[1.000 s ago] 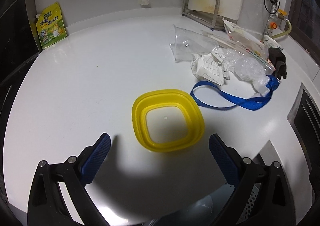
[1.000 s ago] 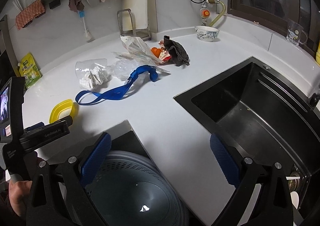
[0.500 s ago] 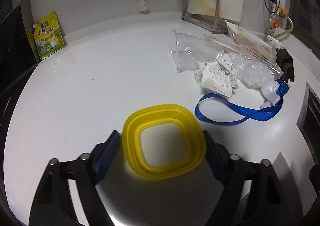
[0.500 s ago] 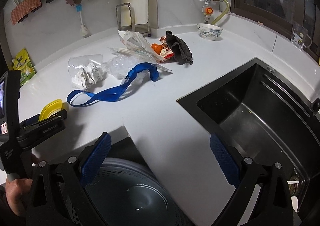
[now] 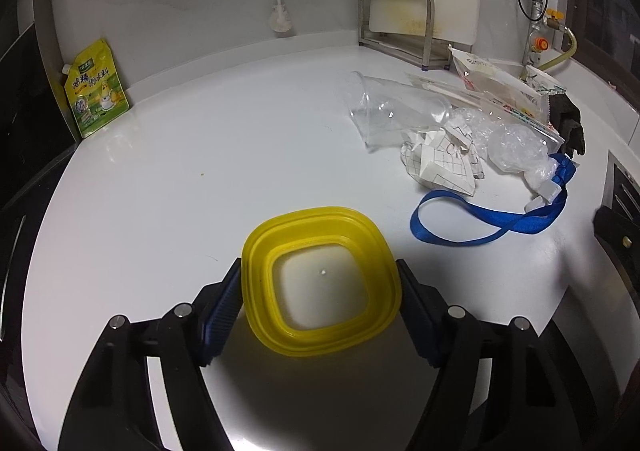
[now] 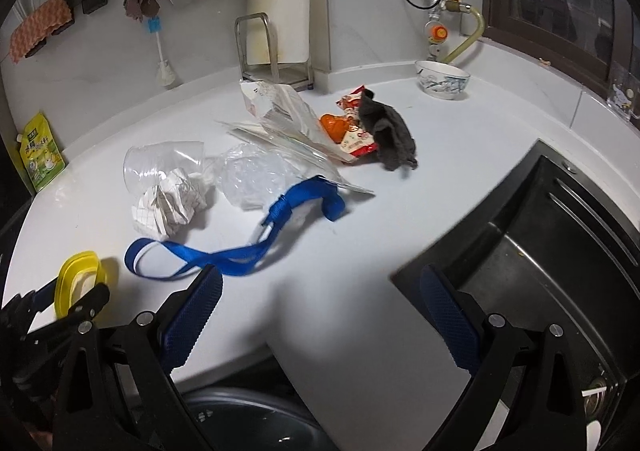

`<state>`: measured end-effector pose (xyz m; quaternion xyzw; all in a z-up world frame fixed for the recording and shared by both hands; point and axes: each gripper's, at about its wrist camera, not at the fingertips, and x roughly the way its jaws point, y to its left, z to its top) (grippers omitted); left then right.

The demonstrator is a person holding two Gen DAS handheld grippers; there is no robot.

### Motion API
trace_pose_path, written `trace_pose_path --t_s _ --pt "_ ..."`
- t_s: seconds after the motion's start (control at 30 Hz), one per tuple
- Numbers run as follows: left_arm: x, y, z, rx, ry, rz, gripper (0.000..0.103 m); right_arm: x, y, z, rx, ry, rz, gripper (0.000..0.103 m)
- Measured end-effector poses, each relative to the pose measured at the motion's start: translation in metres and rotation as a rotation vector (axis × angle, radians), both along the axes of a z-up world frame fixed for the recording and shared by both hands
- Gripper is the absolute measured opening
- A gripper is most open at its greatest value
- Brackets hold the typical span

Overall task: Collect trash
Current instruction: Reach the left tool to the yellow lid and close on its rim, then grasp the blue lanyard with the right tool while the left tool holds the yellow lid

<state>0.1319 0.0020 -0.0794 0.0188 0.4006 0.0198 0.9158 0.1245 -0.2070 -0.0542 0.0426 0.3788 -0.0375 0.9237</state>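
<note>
A yellow plastic lid [image 5: 320, 279] sits between the blue pads of my left gripper [image 5: 320, 271], which is shut on its two sides. In the right wrist view the lid [image 6: 78, 275] stands tilted off the white counter. Trash lies in a heap further back: a clear cup [image 5: 384, 111], crumpled paper [image 5: 440, 163], plastic wrap [image 5: 516, 147], a blue strap [image 5: 480, 215], a red snack wrapper [image 6: 356, 135] and a dark cloth [image 6: 388, 131]. My right gripper [image 6: 320, 275] is open and holds nothing, over the counter's front edge, its left finger close to the strap [image 6: 224, 251].
A black sink [image 6: 540, 243] lies to the right. A round grey bin [image 6: 248, 423] stands below the counter edge. A bowl [image 6: 442, 79], a metal rack [image 5: 396, 23] and a yellow-green pouch [image 5: 98, 91] stand along the back wall.
My left gripper's jaws have come in from wide open onto the yellow lid's sides. The right gripper has moved over toward the trash heap, so the strap is nearer.
</note>
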Motion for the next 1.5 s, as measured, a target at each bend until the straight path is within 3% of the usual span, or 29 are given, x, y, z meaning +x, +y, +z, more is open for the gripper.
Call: trace_pose_path --t_s 0.63,0.7,0.83,1.03,1.13,1.43,1.47,1.5 --pt "0.002 0.006 -0.003 -0.024 0.004 -0.009 0.070 0.052 0.011 -0.023 -0.003 0.081 -0.040 0.090" --pt "0.001 0.006 -0.003 -0.026 0.002 -0.008 0.070 0.053 0.014 -0.026 -0.007 0.098 -0.038 0.071" --pt "0.001 0.006 -0.003 -0.028 0.002 -0.007 0.070 0.051 0.015 -0.027 0.010 0.106 -0.029 0.058" --pt "-0.001 0.009 -0.001 -0.037 -0.001 -0.008 0.070 0.041 0.012 -0.023 0.024 0.105 -0.007 0.028" --pt "-0.003 0.009 0.000 -0.045 -0.002 -0.011 0.070 0.036 0.008 -0.021 0.040 0.106 -0.002 0.000" --pt "-0.010 0.011 0.008 -0.051 -0.019 -0.010 0.070 0.027 0.001 -0.015 0.103 0.089 0.019 0.000" --pt "-0.011 0.011 0.008 -0.051 -0.021 -0.009 0.070 0.026 -0.001 -0.015 0.112 0.086 0.011 0.003" --pt "-0.011 0.012 0.009 -0.052 -0.021 -0.009 0.070 0.026 -0.002 -0.014 0.119 0.082 0.004 0.014"
